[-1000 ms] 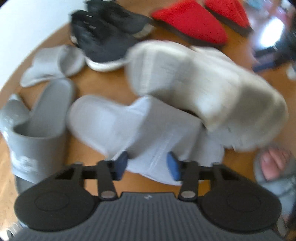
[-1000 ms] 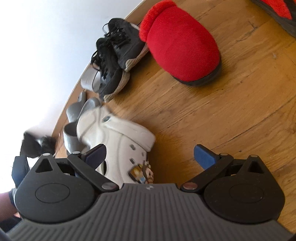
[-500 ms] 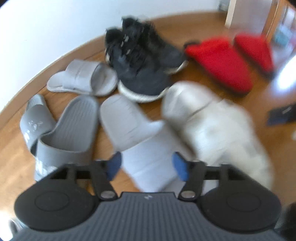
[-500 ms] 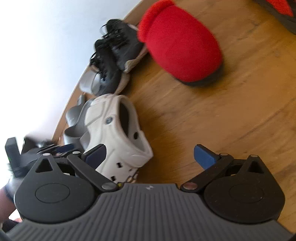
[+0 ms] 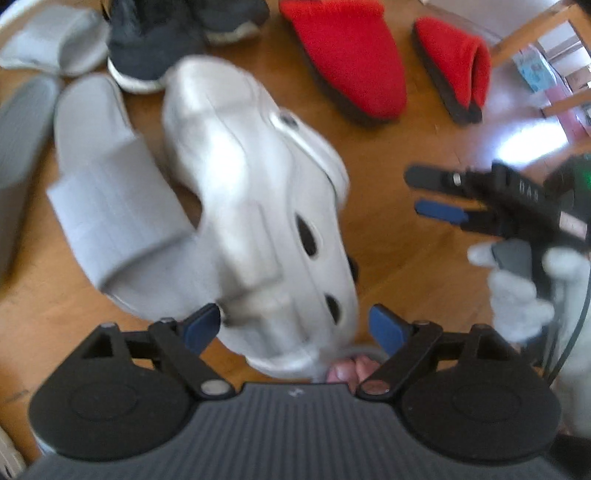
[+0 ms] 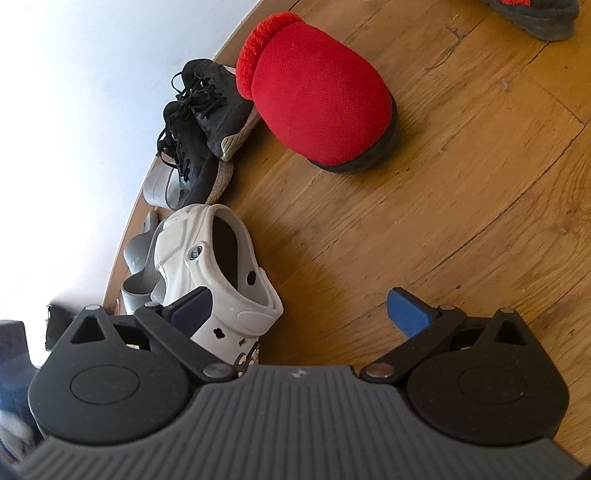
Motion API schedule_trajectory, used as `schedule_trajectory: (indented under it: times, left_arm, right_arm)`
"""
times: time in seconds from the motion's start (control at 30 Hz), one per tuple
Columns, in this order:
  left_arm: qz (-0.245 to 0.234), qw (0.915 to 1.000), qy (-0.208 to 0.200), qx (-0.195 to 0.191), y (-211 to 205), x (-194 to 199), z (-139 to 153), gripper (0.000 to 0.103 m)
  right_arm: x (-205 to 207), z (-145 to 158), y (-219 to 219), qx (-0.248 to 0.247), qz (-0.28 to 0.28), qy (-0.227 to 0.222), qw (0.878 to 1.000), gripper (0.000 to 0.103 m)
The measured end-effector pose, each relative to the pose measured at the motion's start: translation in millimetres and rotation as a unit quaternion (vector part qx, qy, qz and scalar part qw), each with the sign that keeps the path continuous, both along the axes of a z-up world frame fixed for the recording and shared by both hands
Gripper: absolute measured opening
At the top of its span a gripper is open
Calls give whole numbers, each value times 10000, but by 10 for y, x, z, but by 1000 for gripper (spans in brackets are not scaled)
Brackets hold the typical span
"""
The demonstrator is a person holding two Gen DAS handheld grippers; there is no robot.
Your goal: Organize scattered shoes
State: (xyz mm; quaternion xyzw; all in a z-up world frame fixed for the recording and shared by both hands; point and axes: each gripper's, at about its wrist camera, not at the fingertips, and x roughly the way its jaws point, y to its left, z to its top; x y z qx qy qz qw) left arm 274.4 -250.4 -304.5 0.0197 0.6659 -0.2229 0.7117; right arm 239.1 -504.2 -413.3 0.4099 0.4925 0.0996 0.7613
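Note:
A white clog [image 5: 258, 192] rests on the wooden floor, its heel toward the black sneakers [image 5: 147, 48]. It partly overlaps a pale grey slipper [image 5: 110, 192]. My left gripper [image 5: 293, 326] hangs over the clog's toe with its jaws opening. The toe lies between the pads and the right pad stands clear of it. In the right wrist view the clog [image 6: 218, 280] sits at the left. My right gripper [image 6: 300, 311] is open over bare floor with nothing between its fingers. It also shows in the left wrist view, right gripper [image 5: 432, 192], held by a gloved hand.
Two red slippers [image 5: 347, 55] [image 5: 454, 62] lie farther back, one large in the right wrist view [image 6: 321, 107]. Black sneakers [image 6: 199, 129] and grey slides [image 6: 144, 273] line the white wall. A person's toes [image 5: 351, 369] show under the left gripper. Wooden furniture legs [image 5: 535, 26] stand at the far right.
The white clog went from tilted in the air to resting on the floor beside the grey slipper. My left jaws spread wider and that view swung to the right. The right gripper hardly moved.

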Motion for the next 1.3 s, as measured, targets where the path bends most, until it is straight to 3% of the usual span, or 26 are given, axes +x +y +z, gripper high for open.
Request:
schedule_trajectory:
  times: [0.07,0.2,0.37,0.57,0.93,1.1,1.17,1.3]
  left_arm:
    - [130,9999,73,-14,21,21,-56,79]
    - [927,9922,572,-605,305,90,-175,63]
    - [1793,9700,613,-1524,754,42,-223,63]
    - [2036,9598,552,-1854,943,-97,-242,60]
    - [2119,9554,631,-1957,1277,-37,-79,54]
    - [1929,9674,424,-1583,1260,18,103,52]
    - [1782,9743,207,-1365,1311,43,312,54]
    - [1714,9798,-162,-1022,1523,16,645,60]
  right_arm:
    - [-3,-16,-2,62,-36,15,10000,102]
    - [-23,-69,-14,228,-140,66,9996,102]
    - [6,-80,85,508,-18,16,9987,102]
    - [115,-104,340,686,316,20,9971,102]
    - [407,-381,880,1559,336,147,9871,102]
    - [492,-337,1143,1522,491,231,9869,101]
    - [498,-276,1223,1397,493,190,9888,99]
    - [455,-145,1285,1190,324,193,9922,96]
